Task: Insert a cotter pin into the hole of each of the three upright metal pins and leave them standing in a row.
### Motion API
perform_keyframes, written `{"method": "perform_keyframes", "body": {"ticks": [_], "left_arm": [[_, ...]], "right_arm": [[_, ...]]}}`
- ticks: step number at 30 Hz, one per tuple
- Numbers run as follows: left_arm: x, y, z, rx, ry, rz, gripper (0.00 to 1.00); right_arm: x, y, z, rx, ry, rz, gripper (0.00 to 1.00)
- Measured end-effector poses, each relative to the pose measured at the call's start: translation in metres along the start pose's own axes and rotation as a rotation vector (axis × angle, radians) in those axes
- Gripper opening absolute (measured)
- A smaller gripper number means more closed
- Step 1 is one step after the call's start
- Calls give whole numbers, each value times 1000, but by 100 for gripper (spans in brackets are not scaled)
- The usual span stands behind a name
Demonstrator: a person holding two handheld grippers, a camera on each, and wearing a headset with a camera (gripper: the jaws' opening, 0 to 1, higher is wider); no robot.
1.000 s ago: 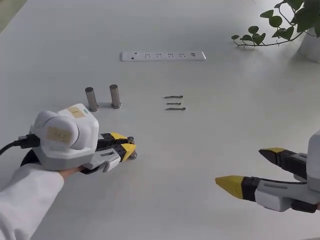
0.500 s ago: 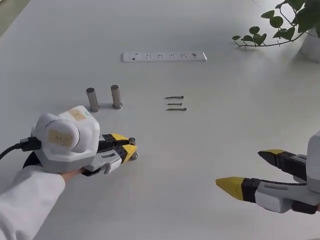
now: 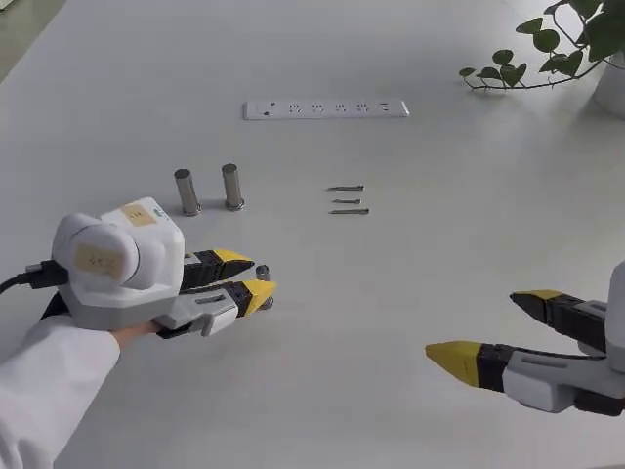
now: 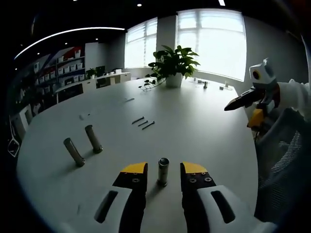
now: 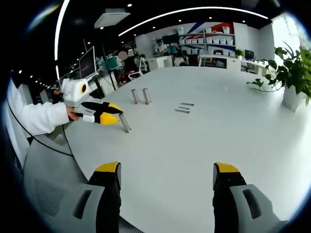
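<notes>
At the lower left of the head view, the left gripper point(image 3: 251, 274) has its yellow-tipped fingers point(image 4: 134, 168) parted slightly on either side of a short grey upright metal pin point(image 4: 163, 171). A gap shows on both sides, so nothing is gripped. At upper left, two matching grey metal pins point(image 3: 187, 191) stand side by side, apart from it. At the centre of the white surface point(image 3: 391, 264) lie three thin metal cotter pins point(image 3: 346, 200), loose. The right gripper point(image 3: 485, 324), at lower right, has its fingers spread wide and empty. By this judgement no insertion is done; all three are left.
</notes>
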State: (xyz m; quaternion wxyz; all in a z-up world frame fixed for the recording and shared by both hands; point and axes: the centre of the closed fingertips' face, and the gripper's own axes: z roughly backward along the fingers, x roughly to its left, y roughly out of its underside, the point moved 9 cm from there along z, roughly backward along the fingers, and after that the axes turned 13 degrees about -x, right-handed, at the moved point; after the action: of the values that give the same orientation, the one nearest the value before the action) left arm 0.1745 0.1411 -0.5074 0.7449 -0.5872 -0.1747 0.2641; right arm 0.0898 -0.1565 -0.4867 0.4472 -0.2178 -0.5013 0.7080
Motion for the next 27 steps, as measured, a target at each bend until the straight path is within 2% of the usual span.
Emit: {"method": "perform_keyframes", "body": {"ticks": [8, 9, 13, 17, 21, 27], "left_arm": [[-2, -6, 27, -46, 48, 72, 44], [-2, -8, 32, -66, 49, 99, 46], [-4, -11, 47, -87, 59, 130, 61], [-7, -11, 58, -71, 63, 144, 73], [-10, -3, 68, -52, 48, 178, 80], [-16, 6, 76, -37, 44, 208, 99]], "right_arm": [[0, -1, -1, -1, -4, 1, 75], [0, -1, -1, -1, -5, 2, 75], [0, -2, -1, 1, -7, 4, 75], [0, -2, -1, 5, -7, 8, 75], [0, -2, -2, 4, -9, 5, 75], [2, -3, -2, 9, -17, 10, 75]]}}
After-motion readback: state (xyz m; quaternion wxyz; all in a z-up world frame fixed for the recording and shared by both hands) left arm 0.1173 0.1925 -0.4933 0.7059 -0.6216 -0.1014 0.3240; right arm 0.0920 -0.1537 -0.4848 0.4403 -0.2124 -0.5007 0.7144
